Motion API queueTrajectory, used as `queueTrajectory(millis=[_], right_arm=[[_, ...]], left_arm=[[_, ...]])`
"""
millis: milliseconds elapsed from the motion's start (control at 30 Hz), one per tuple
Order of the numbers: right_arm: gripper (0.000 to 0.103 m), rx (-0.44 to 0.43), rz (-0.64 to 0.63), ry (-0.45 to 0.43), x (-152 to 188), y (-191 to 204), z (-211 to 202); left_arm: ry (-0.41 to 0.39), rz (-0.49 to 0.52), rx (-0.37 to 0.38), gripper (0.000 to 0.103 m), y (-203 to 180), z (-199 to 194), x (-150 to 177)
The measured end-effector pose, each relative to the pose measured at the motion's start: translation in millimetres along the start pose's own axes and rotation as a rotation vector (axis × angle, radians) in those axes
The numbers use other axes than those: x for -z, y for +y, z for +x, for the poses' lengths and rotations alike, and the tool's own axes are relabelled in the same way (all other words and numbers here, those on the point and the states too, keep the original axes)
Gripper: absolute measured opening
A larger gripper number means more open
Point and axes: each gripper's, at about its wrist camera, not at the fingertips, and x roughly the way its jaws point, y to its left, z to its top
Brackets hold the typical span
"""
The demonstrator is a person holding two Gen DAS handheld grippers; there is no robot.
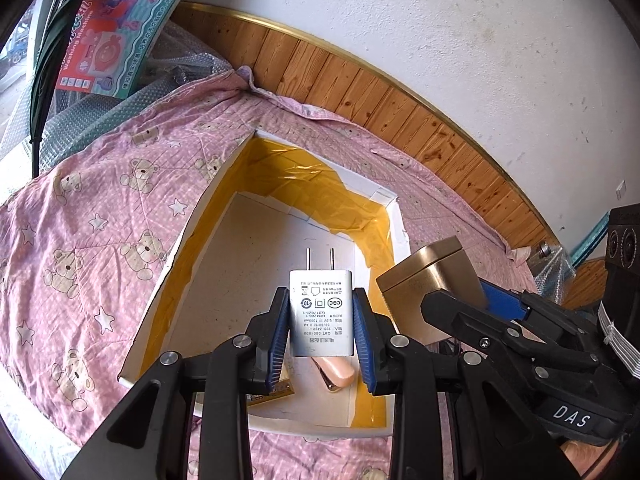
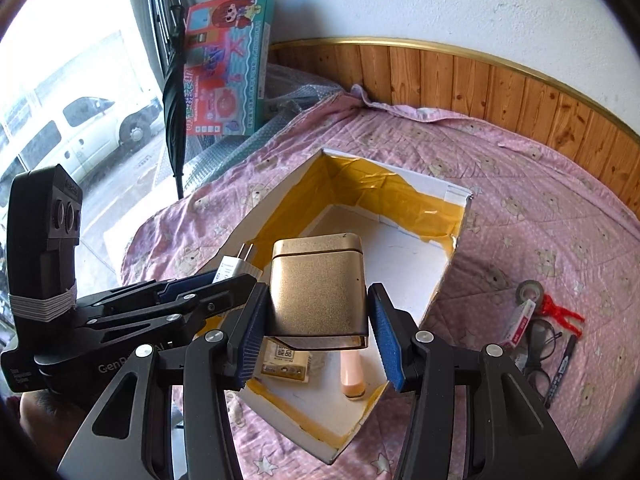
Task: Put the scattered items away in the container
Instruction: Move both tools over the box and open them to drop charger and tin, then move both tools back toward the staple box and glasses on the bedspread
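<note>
Above the open white box (image 1: 192, 240) at frame centre, the left gripper (image 1: 321, 322) pinched a white charger (image 1: 321, 312) between both blue pads, prongs pointing away. Beside it, the right gripper (image 2: 316, 320) clamped a gold tin (image 2: 318, 288) sideways over the box.

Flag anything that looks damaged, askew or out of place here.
The white box looks rough: the yellow tape lining its inner walls is wrinkled and torn in ragged edges. On the pink bedsheet, a tape roll, glasses, a red clip and a pen lie outside it.
</note>
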Motion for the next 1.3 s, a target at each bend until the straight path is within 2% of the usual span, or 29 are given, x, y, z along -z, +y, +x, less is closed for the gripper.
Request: queueTrajectory(millis=[433,500,567,633,767,1000,1300], right_arm=[[0.052,0.015,-0.012,0.197,-20.7,-17.2,78.6],[0.053,0.021,-0.009,0.207,-25.0,-22.0,87.8],[0.053,0.040,0.011,0.200,-29.3,-28.4,95.1],[0.054,0.042,0.040,0.209,-31.9,-36.7,103.5],[0.054,0.020,0.088,0.187,-32.2,-48.9,100.9],[0.053,-0.045,0.151,0.090,-20.5,-57.9,63.0],[0.050,-0.116,0.202,0.025,10.3,-58.8,29.6]], left_arm=[[0.163,0.072,-0.078,0.032,18.3,57.0,-17.4],[0.162,0.063,-0.094,0.032,22.6,62.7,-23.0],[0.167,0.050,-0.110,0.033,27.6,70.0,-29.0],[0.193,0.010,-0.084,0.044,35.8,78.5,-33.3],[0.184,-0.011,-0.054,0.045,37.8,78.8,-35.8],[0.125,-0.083,-0.020,0.047,37.0,59.7,-34.8],[0.036,0.013,0.008,0.047,-8.3,23.9,-20.6]])
